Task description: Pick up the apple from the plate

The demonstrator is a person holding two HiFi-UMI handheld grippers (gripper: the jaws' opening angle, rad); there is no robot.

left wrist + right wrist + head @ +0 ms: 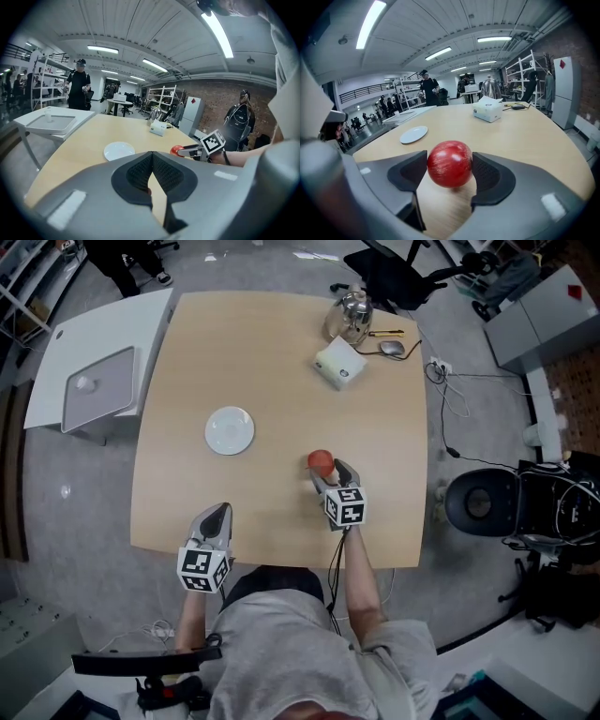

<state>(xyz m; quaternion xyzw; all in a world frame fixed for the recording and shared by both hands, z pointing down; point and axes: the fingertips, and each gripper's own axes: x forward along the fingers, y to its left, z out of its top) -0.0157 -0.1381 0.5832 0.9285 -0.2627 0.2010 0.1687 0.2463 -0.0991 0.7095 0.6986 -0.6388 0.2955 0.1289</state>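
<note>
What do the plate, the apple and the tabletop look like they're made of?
The plate: white, smooth, faintly glossy; likely ceramic, though plastic can't be excluded. The apple: red, shiny skin with fine pale streaks; real or plastic is unclear. The tabletop: pale wood grain, matte, probably laminate.

Pale wood-grain table [281, 362], matt, smooth. White plate [230, 430]: glazed, faint sheen. Red apple [450, 164]: glossy skin, bright highlights, fine pale streaks. Shell of right gripper [450, 174]: grey plastic, smooth, satin; its pads [490, 176] dark, finely ribbed, rubber-like. Shell of left gripper [152, 176]: same plastic, same pad texture. Far right, kettle [352, 313]: polished metal, mirror-bright. Near it, white box [339, 364], matt. Grey floor [75, 493], speckled, dull.
</note>
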